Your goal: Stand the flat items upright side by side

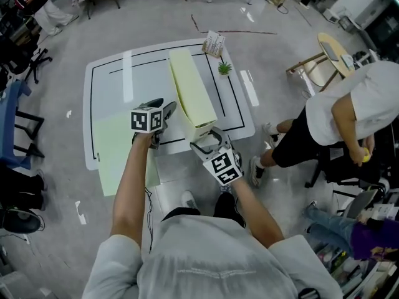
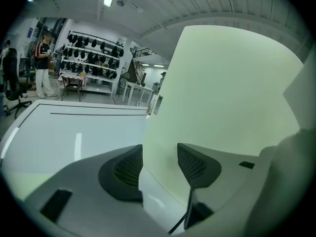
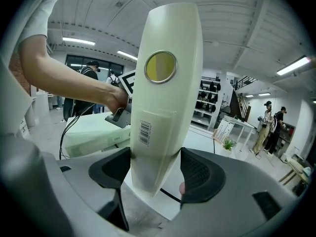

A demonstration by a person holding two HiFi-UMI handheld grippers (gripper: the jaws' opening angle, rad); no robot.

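Two file boxes: upright one [image 1: 193,89] (in right gripper [image 1: 207,141]), flat one [image 1: 118,148].

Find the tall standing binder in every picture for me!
Head view: binder stands in the picture's upper middle.
Left gripper view: binder fills the right half.
Right gripper view: binder stands in the centre, its round-holed spine facing the camera.
Shared landmark: the white sign card behind it.
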